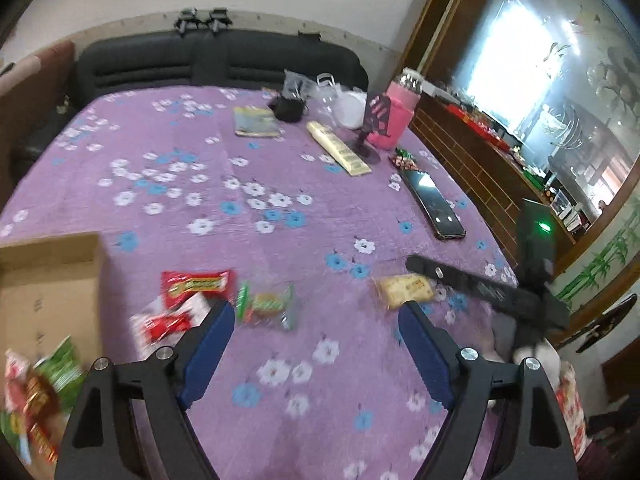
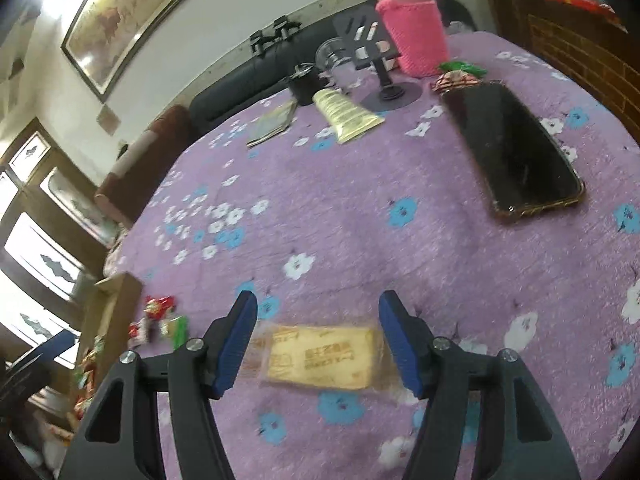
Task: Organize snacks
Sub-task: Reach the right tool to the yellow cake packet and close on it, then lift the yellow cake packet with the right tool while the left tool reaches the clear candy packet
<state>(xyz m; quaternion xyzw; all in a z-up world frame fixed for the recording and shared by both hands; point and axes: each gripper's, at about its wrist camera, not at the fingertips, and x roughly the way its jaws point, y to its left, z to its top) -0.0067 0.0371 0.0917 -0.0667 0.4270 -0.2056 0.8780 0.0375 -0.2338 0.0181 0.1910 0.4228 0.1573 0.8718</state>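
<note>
While the right claw [image 2: 318, 340] hangs open astride the yellow cracker packet [image 2: 320, 356] on the purple floral tabletop [image 2: 360, 220], the left claw [image 1: 316, 320] gapes empty near the green snack [image 1: 268, 306], beside the cardboard box [image 1: 48, 280].

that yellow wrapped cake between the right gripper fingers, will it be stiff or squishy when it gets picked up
Probably squishy: the yellow wrapped cake looks like soft sponge in a thin clear wrapper, so the right hand-held gripper, open around it, could dent it. Likely light, since it lies flat on the purple tablecloth. The glossy film may slip or crinkle.
</note>
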